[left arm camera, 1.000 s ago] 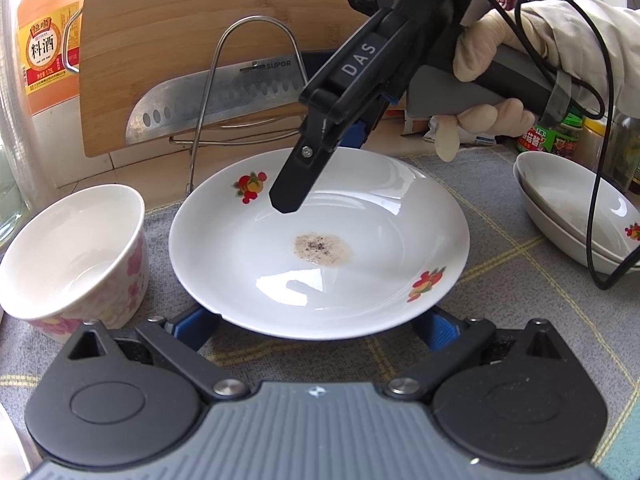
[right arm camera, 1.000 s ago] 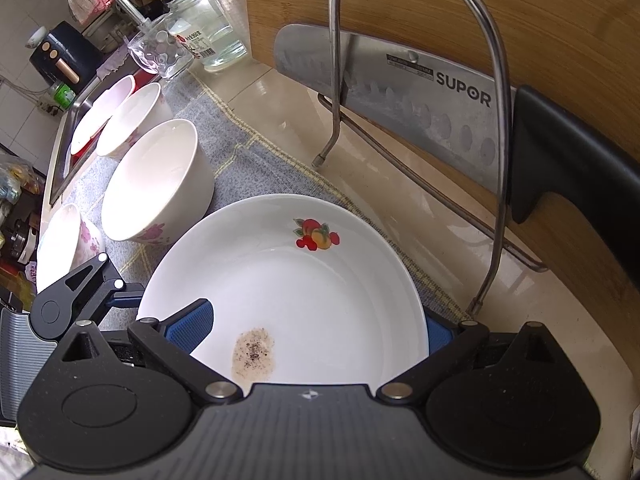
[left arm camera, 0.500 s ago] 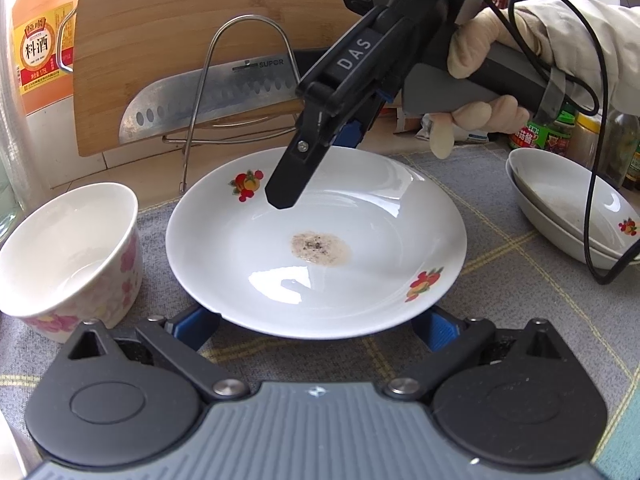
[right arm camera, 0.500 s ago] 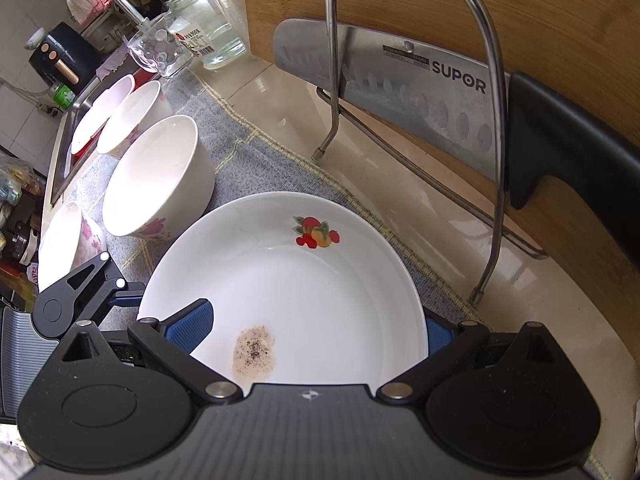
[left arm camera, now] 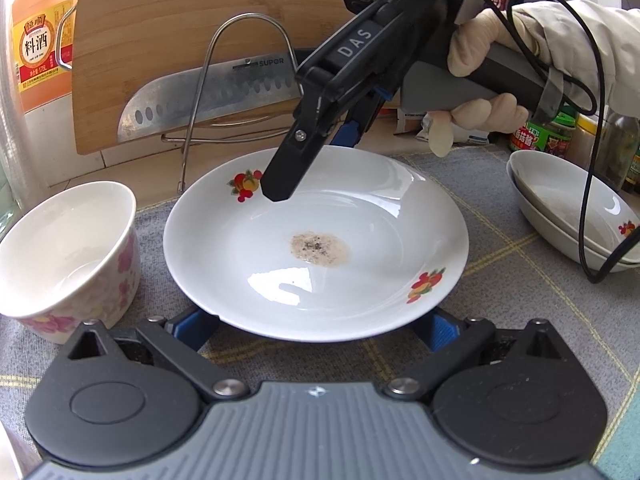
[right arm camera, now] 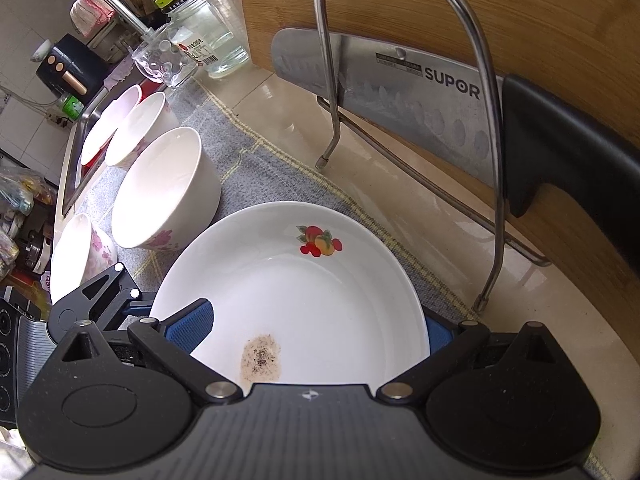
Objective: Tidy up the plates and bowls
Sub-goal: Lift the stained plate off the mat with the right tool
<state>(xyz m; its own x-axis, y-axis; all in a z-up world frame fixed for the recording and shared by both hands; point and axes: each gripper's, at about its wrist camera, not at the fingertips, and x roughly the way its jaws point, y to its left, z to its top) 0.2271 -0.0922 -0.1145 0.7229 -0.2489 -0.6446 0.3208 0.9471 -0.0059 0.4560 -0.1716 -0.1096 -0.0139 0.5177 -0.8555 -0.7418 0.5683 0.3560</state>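
Note:
A white plate point(left arm camera: 320, 248) with fruit prints and a brown smear lies on the grey mat; it also shows in the right wrist view point(right arm camera: 304, 304). My left gripper point(left arm camera: 316, 326) is open, its blue pads low on either side of the plate's near rim. My right gripper point(right arm camera: 308, 326) is open too, one finger over the plate, the other beyond its far rim; its black finger point(left arm camera: 286, 176) shows in the left wrist view. A floral bowl point(left arm camera: 68, 248) stands left of the plate. Stacked shallow dishes point(left arm camera: 572, 216) sit at the right.
A wire rack point(right arm camera: 404, 92) holds a cleaver point(right arm camera: 400, 96) against a wooden cutting board point(right arm camera: 500, 8) behind the plate. Several floral bowls point(right arm camera: 164, 188) line up toward the sink. Bottles and jars point(left arm camera: 548, 132) stand at the back right; an orange bottle point(left arm camera: 38, 44) stands back left.
The left wrist view has shifted slightly, so plate and bowl sit a little more to the left. The right gripper has edged slightly over the plate. Both grippers stay open.

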